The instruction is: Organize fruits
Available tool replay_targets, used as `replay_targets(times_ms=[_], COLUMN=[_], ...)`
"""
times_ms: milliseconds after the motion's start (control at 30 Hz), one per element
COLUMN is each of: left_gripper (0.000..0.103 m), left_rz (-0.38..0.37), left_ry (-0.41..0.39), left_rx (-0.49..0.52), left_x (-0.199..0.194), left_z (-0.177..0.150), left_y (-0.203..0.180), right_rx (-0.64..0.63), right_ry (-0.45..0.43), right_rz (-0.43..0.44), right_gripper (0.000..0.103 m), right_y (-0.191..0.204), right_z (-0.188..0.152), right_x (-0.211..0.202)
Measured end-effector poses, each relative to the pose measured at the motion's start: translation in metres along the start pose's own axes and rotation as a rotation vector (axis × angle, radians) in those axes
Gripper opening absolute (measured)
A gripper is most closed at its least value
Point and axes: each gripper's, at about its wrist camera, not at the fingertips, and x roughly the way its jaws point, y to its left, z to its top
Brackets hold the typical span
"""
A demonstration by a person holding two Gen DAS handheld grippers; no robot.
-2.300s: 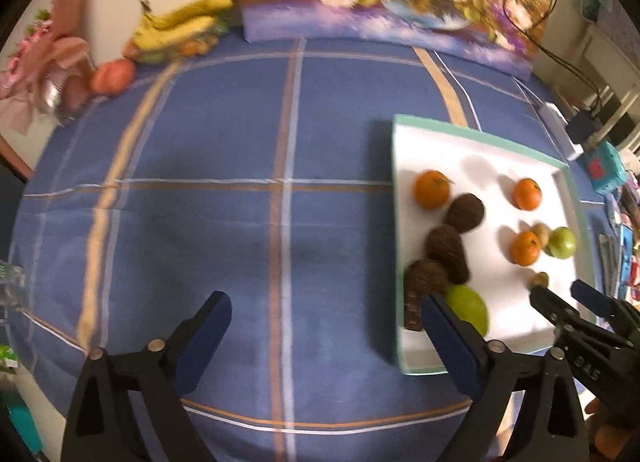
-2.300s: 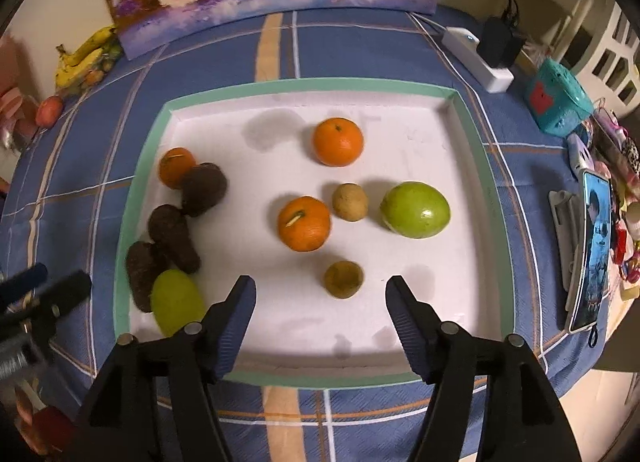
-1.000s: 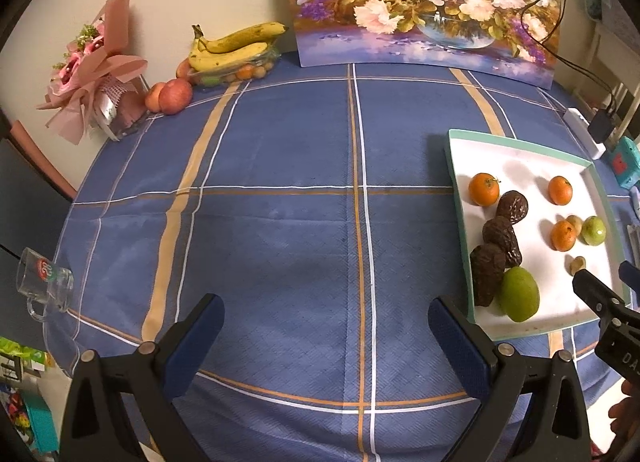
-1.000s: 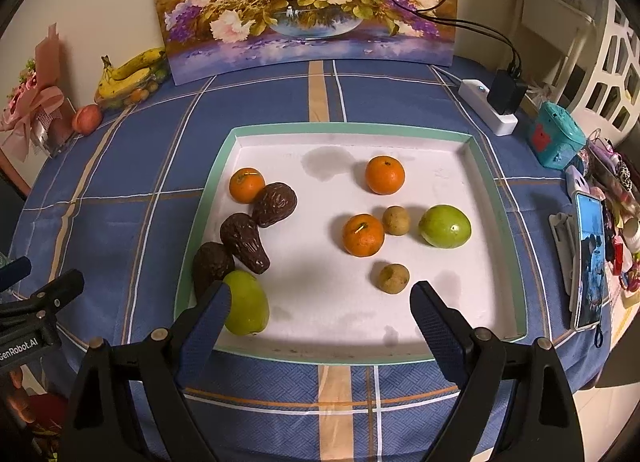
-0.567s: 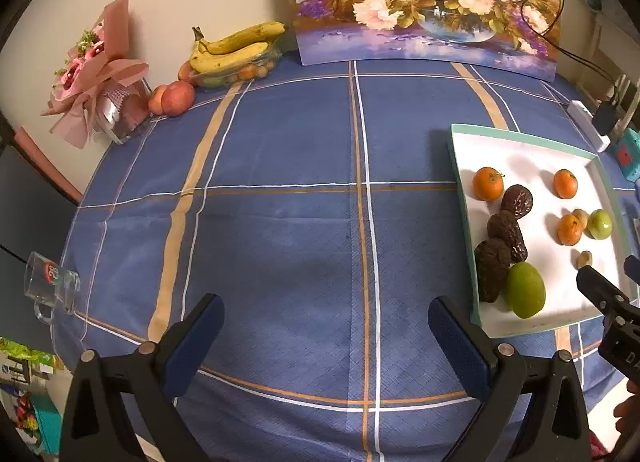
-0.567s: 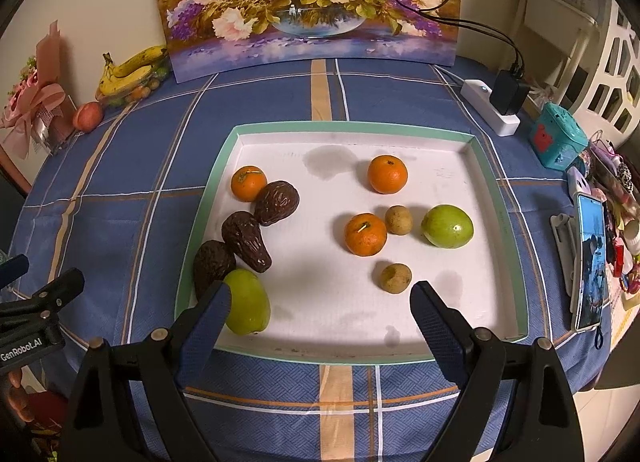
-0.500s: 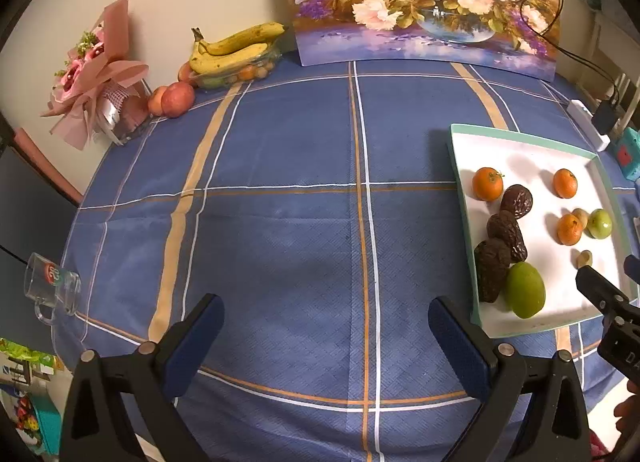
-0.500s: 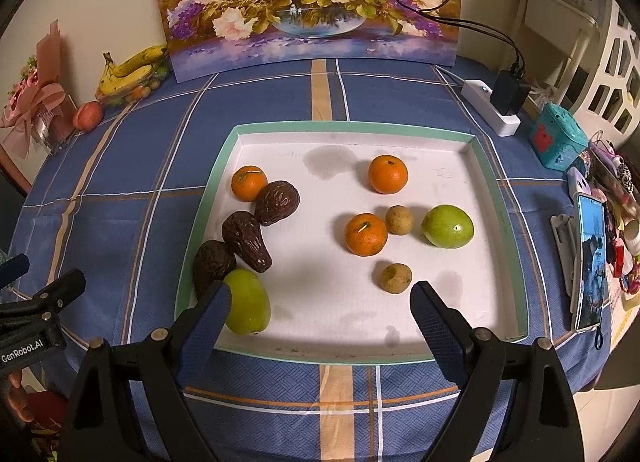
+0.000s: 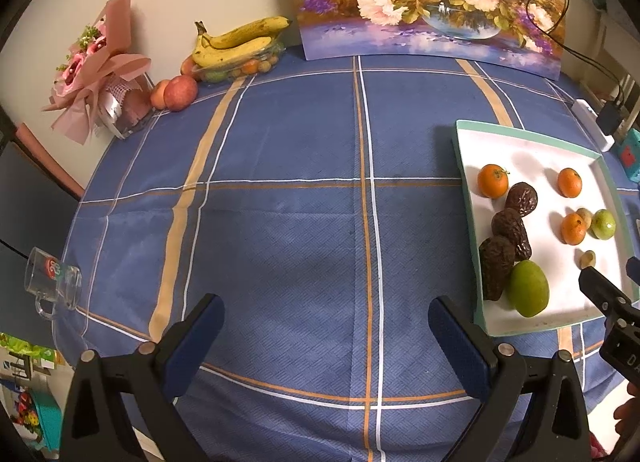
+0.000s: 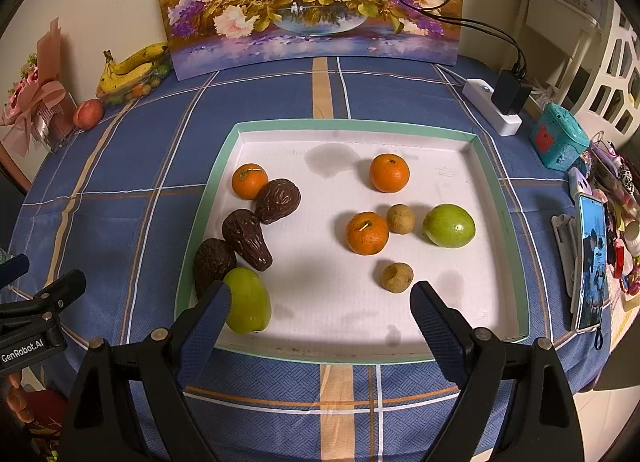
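1. The left hand-held gripper (image 9: pixel 326 326) has its jaws wide apart and empty, low in the left wrist view over the blue checked cloth (image 9: pixel 280 221) on the bench.
2. The right hand-held gripper (image 10: pixel 320 308) is likewise spread and empty, low in the right wrist view, at the tray's (image 10: pixel 496 189) near edge.
3. The tray sits mid-frame in the right wrist view. On its left side lie an orange (image 10: pixel 249 181), three brown fruits (image 10: pixel 245 238) and a green fruit (image 10: pixel 247 300).
4. On its right side lie two oranges (image 10: pixel 389 173), two small tan fruits (image 10: pixel 397 277) and a green fruit (image 10: pixel 449 225).
5. Bananas (image 9: pixel 236 41) lie at upper left of the left wrist view.
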Motion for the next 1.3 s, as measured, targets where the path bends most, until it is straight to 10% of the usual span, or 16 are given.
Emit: replay_targets(times_ms=[1300], left_gripper=[0.103], left_rz=[0.009], left_ry=[0.018], left_rx=[-0.013], left_x=[0.0040], left_z=[-0.0013], left_y=[0.0034], right_rx=[0.001], right_ry=[0.002], right_rz=[-0.002], right_gripper=[0.091], right_y=[0.0018], right_z=[-0.0010], right_x=[0.0008])
